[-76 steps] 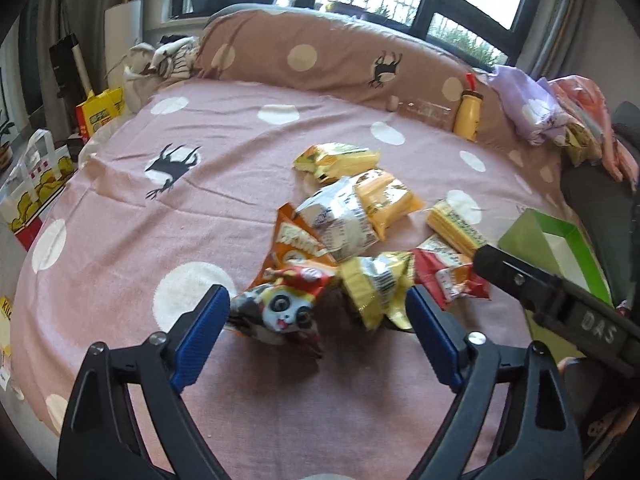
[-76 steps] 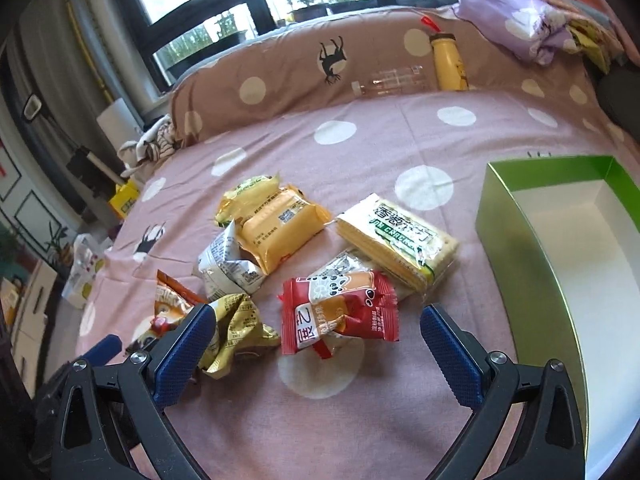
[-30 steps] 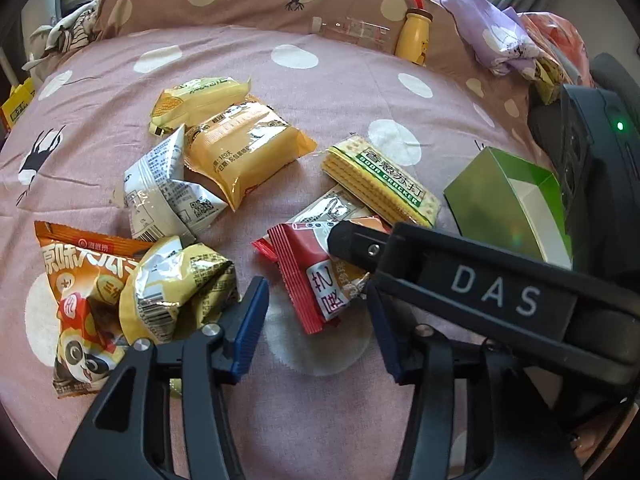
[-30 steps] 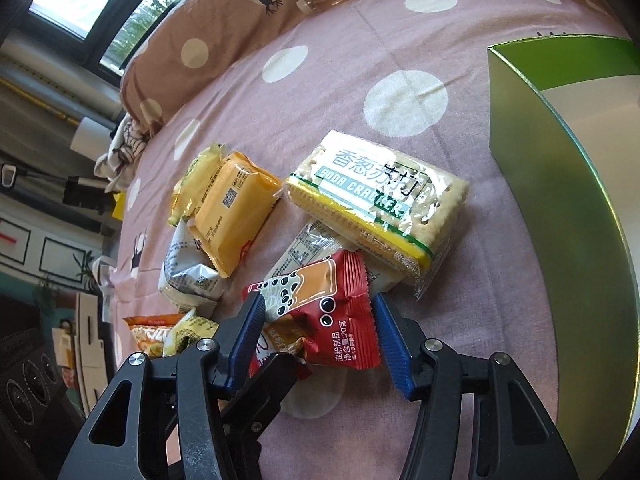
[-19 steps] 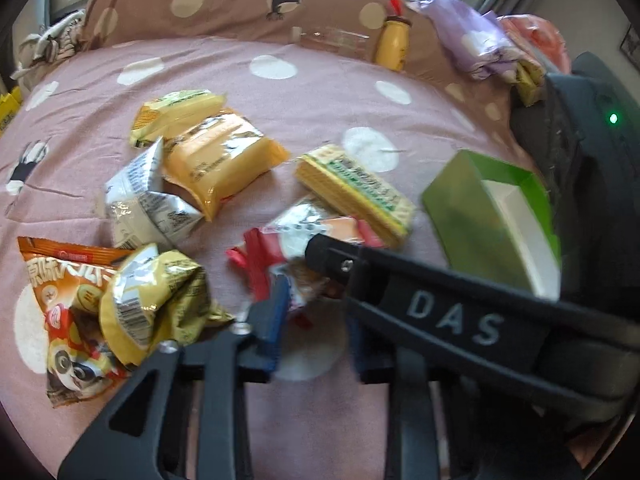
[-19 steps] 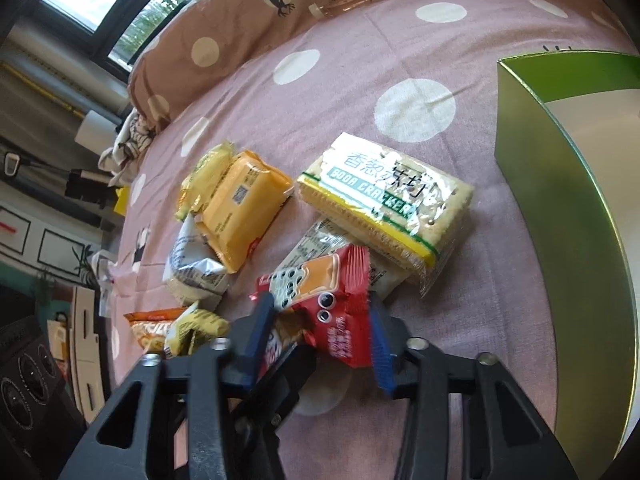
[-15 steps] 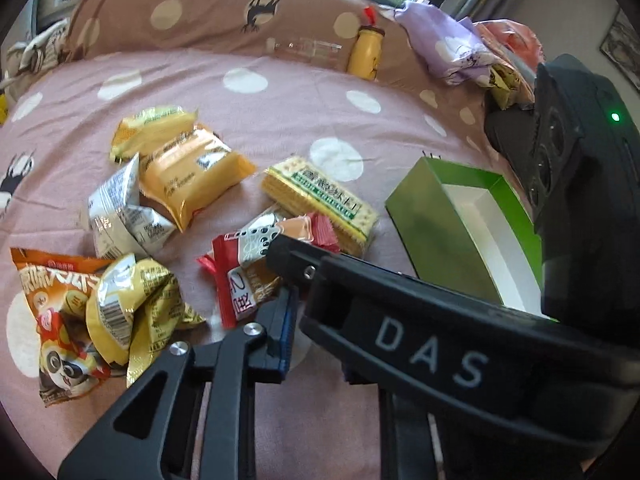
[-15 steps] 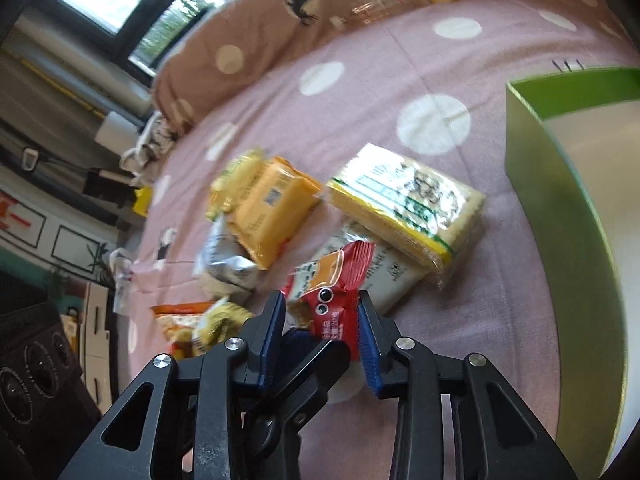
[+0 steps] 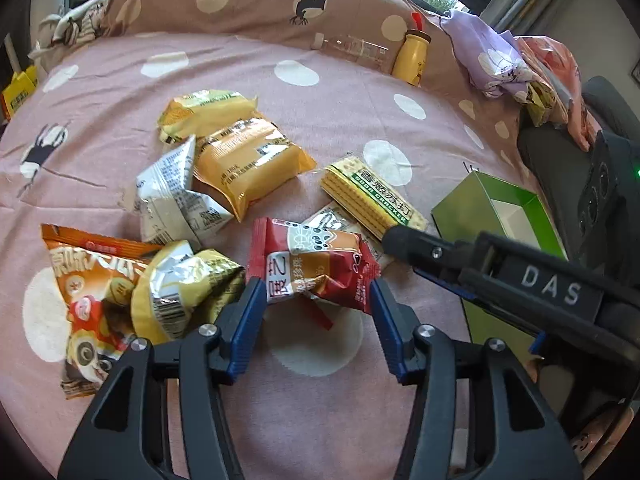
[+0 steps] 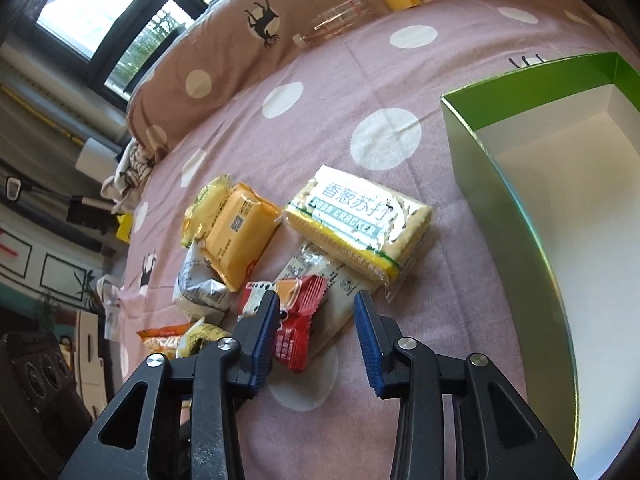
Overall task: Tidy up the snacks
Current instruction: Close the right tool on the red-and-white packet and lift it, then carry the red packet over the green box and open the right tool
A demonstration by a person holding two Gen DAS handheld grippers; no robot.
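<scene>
Red snack pack [image 9: 316,268] sits on the pink bed [image 9: 340,128], left gripper [image 9: 316,300] fingers opening around it, not squeezing. Right gripper [image 10: 316,316] opening too, one finger touching it. Green box [image 10: 500,168] nearby

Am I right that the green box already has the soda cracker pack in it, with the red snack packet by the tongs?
Not quite. The green box holds nothing; the right wrist view shows its bare white floor. The soda cracker pack lies on the bedspread beside it. The red snack packet is indeed by the tongs.
</scene>
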